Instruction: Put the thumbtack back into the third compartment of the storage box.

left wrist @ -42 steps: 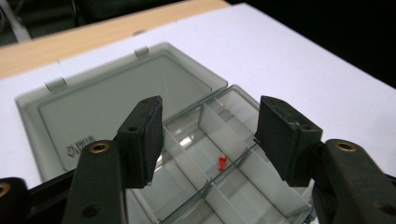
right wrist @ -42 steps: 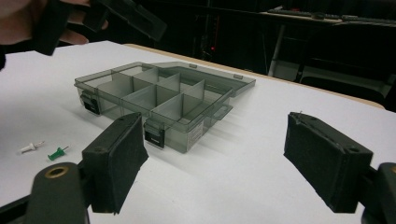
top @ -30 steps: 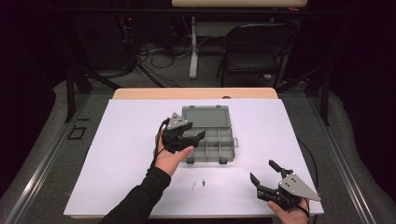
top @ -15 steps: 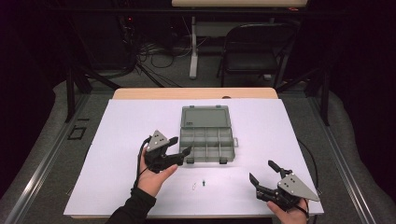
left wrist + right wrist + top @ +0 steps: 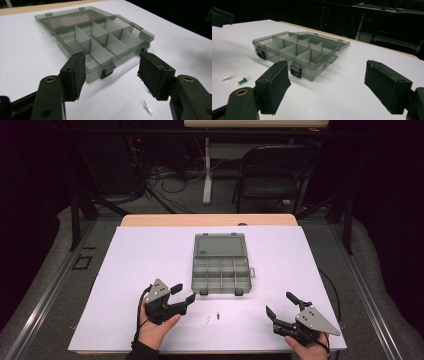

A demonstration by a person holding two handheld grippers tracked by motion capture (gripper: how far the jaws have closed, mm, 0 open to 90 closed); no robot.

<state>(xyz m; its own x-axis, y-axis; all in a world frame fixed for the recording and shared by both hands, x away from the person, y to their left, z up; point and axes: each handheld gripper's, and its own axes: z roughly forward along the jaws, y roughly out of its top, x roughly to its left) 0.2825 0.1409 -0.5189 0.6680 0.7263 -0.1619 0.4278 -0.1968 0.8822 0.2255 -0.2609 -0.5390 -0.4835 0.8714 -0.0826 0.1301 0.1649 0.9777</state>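
With both pushpins, white pushpin (image 5: 208,318) and green pushpin (image 5: 218,315), lying unboxed at the open organizer box's (image 5: 221,270) six o'clock, the left gripper (image 5: 183,293) is nearing them, jaws wide but just narrowing with nothing between, while the right gripper (image 5: 281,304) is waiting agape and empty.

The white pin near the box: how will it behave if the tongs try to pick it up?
The white pin lies on its side on the smooth sheet, so it will probably roll or skid if nudged. It looks tiny beside the wide pads, so a grip may slip. Its bare metal tip probably will not bend.
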